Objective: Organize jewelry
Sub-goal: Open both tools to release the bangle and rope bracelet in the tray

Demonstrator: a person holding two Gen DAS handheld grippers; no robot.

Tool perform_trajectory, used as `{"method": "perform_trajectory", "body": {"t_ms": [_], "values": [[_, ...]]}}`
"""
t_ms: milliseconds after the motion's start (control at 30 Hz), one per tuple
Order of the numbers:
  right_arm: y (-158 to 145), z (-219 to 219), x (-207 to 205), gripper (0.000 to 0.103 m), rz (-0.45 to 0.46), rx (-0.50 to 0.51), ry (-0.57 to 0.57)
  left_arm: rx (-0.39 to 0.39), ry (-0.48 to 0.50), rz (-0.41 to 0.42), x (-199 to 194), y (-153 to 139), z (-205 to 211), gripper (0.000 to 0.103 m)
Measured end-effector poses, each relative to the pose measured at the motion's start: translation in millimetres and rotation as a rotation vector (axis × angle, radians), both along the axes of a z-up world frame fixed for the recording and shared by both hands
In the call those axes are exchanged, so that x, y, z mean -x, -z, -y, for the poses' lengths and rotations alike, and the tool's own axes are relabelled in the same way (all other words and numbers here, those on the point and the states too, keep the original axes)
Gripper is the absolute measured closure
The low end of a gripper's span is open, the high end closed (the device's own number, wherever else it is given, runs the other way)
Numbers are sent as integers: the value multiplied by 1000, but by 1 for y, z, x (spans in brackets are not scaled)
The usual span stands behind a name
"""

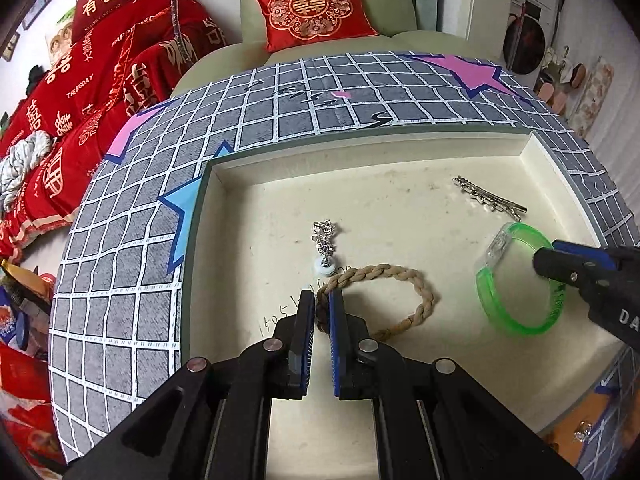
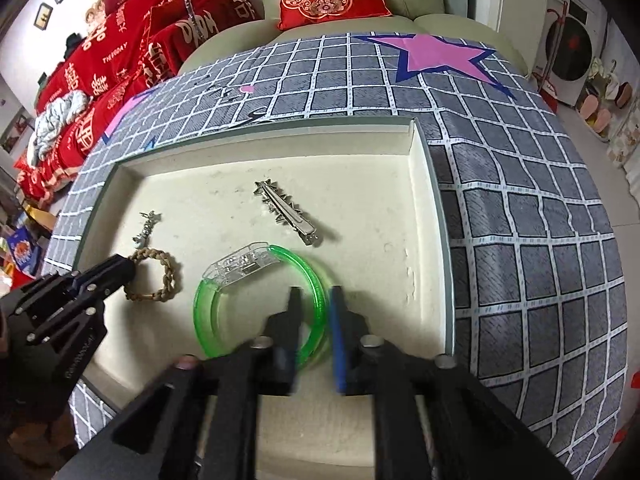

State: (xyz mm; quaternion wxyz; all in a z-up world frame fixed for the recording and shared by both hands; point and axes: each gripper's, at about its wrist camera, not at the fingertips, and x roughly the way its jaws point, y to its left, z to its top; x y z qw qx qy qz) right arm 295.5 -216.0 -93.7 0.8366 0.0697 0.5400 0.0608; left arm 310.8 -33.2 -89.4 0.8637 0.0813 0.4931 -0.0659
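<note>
A shallow cream tray [image 1: 360,152] [image 2: 418,168] lies on a grey checked cloth. In it lie a tan braided rope bracelet [image 1: 416,284] [image 2: 170,276], a green translucent bangle with a clear clasp [image 1: 500,312] [image 2: 208,320], a silver hair clip [image 1: 490,196] [image 2: 286,212] and a silver dangle earring [image 1: 326,242] [image 2: 146,228]. My left gripper [image 1: 322,300] [image 2: 120,270] is shut on the left end of the rope bracelet. My right gripper [image 2: 316,300] [image 1: 548,260] straddles the bangle's right rim, jaws slightly apart, blurred.
The grey checked cloth [image 1: 120,280] with pink and blue stars covers a pale green sofa seat. A red embroidered cushion [image 1: 312,8] leans at the back. Red bedding [image 1: 80,80] is piled at the left. A small sparkly piece [image 1: 582,436] lies on the cloth at lower right.
</note>
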Motion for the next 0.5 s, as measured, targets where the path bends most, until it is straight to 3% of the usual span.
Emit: {"method": "perform_trajectory", "body": {"t_ms": [33, 67, 433, 467, 500], "values": [[-2, 1, 1, 53, 7, -5, 6, 5, -1, 7, 1, -2, 0, 88], [-6, 2, 3, 46, 25, -12, 10, 5, -3, 13, 1, -3, 0, 88], [-48, 12, 25, 46, 126, -84, 45, 35, -31, 39, 7, -22, -5, 86], [-51, 14, 28, 45, 131, -93, 47, 41, -33, 40, 8, -24, -6, 77], [-53, 15, 30, 44, 133, -98, 49, 43, -37, 40, 9, -26, -7, 23]]}}
